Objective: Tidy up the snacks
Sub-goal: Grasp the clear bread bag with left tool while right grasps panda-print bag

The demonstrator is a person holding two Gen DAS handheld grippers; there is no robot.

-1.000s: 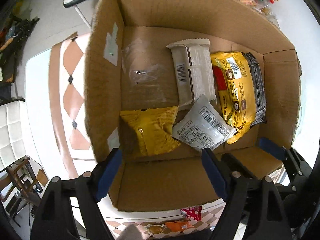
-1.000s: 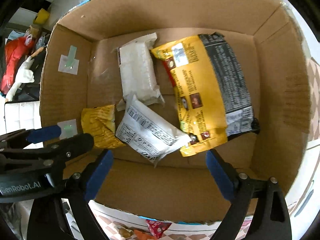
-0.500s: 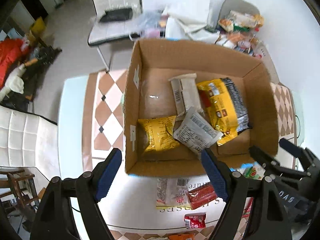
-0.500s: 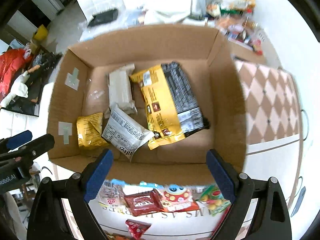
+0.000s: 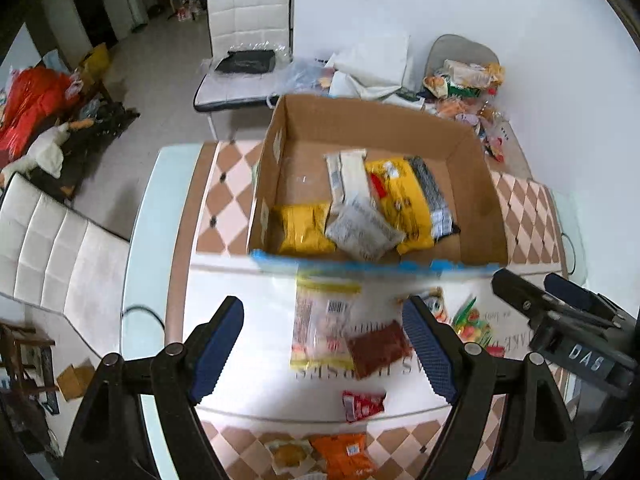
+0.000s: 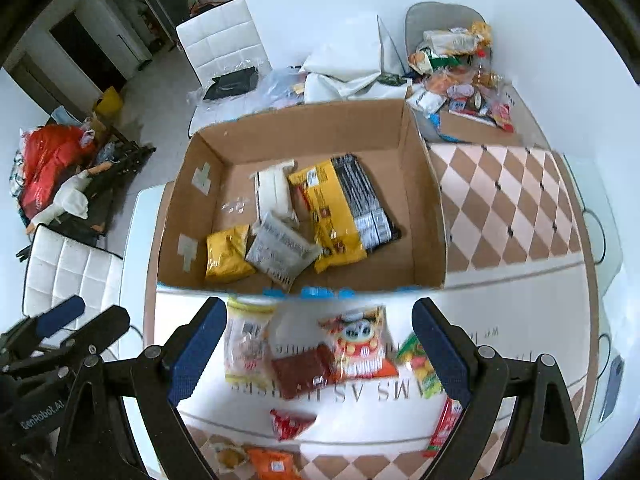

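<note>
- Four snack packets lie in the cardboard box (image 6: 304, 216) at frame centre; loose snacks (image 6: 316, 360) wait on the worktop (image 6: 508, 216) just below it.
- Left gripper (image 5: 322, 344) and right gripper (image 6: 316, 344) hover with jaws released, holding nothing.
- Step, as I judge: picking another packet; next calls for lowering onto one.
</note>
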